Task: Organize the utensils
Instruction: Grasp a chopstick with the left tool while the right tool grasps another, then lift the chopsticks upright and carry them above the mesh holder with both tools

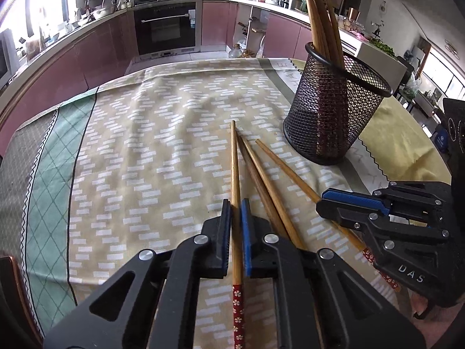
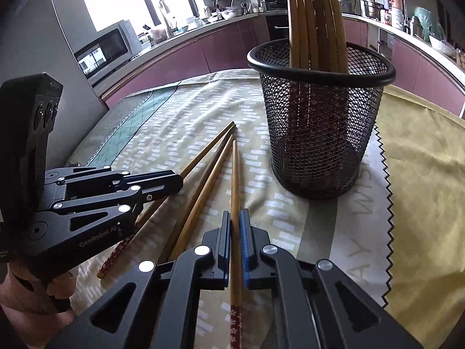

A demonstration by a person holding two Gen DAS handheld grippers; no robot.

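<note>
Tablecloth (image 1: 130, 151): each claw (both clamped) hides chopstick middles.

Black angular left gripper (image 1: 236, 208), right gripper (image 2: 235, 218) — blue-lined jaws, silver rivets, white lettering.

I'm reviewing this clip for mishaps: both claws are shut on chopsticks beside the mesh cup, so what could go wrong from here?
1. The left claw and right claw each pinch one wooden chopstick with a red patterned end. Lifting could drag the two loose wooden chopsticks lying against them.
2. The black wire-mesh cup already holds upright chopsticks; a new one might catch on them or tip the cup.
</note>
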